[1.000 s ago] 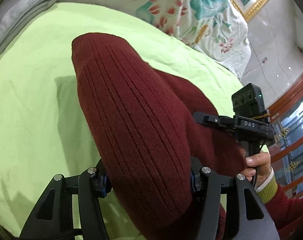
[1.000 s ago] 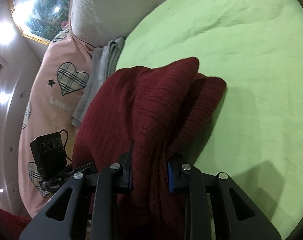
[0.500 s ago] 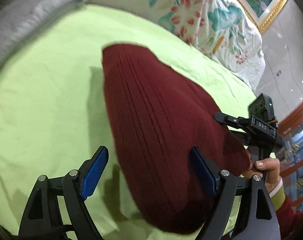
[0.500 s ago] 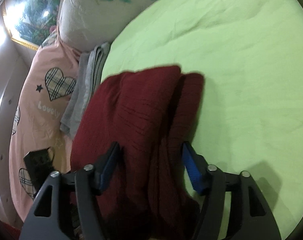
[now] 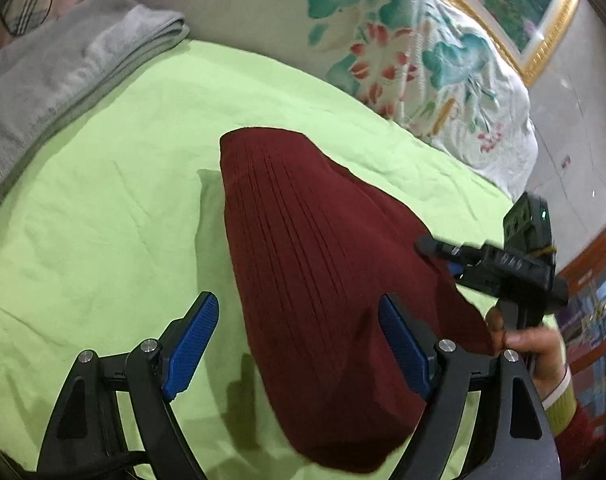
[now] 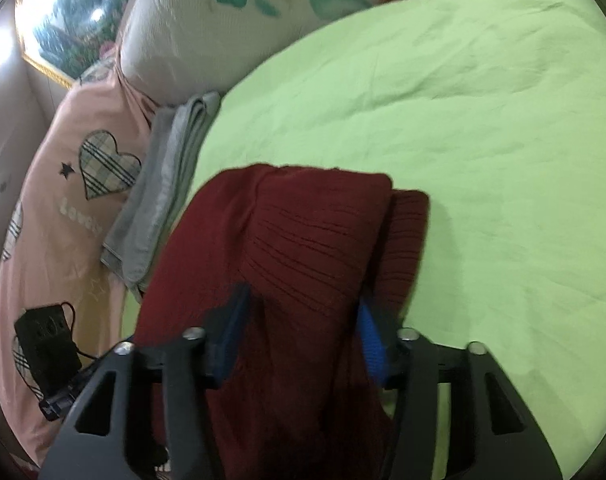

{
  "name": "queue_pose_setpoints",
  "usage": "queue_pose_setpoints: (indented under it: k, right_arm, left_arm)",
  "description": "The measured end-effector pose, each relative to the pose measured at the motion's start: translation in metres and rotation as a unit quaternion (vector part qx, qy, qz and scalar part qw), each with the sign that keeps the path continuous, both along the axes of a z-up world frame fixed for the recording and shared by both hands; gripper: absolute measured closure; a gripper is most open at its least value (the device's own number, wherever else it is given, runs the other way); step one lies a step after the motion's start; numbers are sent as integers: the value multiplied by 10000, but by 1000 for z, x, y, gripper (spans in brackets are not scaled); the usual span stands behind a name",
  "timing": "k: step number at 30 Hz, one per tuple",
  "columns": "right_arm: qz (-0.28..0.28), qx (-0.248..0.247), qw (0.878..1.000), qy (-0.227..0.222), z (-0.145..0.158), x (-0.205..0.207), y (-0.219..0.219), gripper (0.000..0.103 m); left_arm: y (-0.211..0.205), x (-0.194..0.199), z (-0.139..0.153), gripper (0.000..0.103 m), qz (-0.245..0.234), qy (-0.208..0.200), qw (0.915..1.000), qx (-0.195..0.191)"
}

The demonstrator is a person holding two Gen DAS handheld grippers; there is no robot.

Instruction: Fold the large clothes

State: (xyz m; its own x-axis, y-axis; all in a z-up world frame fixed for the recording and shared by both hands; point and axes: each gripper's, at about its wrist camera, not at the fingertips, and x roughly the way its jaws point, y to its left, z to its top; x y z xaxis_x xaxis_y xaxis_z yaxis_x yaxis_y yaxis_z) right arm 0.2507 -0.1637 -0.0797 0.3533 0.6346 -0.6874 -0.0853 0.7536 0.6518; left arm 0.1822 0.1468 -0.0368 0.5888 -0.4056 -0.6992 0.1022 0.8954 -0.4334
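Folded maroon sweater (image 5: 311,280) on green bedsheet (image 5: 103,208).

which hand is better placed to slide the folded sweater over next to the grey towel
Left, probably. Its open tongs straddle the folded dark red ribbed knit sweater, with the folded grey towel on its side. The right tongs, also open, sit farther away.

The sweater (image 5: 311,280) is dark red ribbed knit, matt and soft. The sheet (image 5: 103,208) is pale green woven cloth, matt and finely creased. A folded towel (image 5: 55,76) is grey, napped cloth. The pillow (image 5: 403,52) is quilted floral fabric. Each claw, left (image 5: 299,344) and right (image 6: 303,336), is matt black plastic with textured blue pads (image 5: 191,340) and shiny metal screws.
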Motion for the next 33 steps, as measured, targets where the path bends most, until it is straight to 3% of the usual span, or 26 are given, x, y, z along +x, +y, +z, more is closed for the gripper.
queue_pose_setpoints:
  k: [1, 2, 6, 10, 14, 22, 28, 33]
  right_arm:
    - [71, -63, 9999, 36, -2, 2, 2, 80]
    - [118, -71, 9999, 19, 0, 3, 3, 82]
    - [5, -50, 9990, -434, 24, -5, -11, 86]
    - [-167, -133, 9997, -123, 1, 0, -24, 86]
    - [-291, 102, 9995, 90, -13, -3, -32, 77]
    - [-452, 68, 9980, -448, 36, -47, -49, 69]
    - [-247, 163, 9967, -753, 56, -92, -35, 67]
    - [-443, -680, 9932, -835, 46, -113, -29, 54]
  left_arm:
    - [-2, 6, -2, 30, 11, 31, 10000, -14]
    - [-5, 9, -3, 39, -67, 28, 9999, -73]
    - [-30, 5, 8, 41, -355, -286, 9983, 356]
    - [-51, 3, 6, 41, -650, -364, 9930, 917]
    - [-50, -8, 10, 41, -705, -354, 9905, 1131]
    - [-29, -81, 22, 33, -576, -616, 9880, 1297]
    - [-44, -106, 6, 31, -689, -586, 9835, 1566]
    - [-62, -102, -5, 31, -711, -728, 9747, 1992]
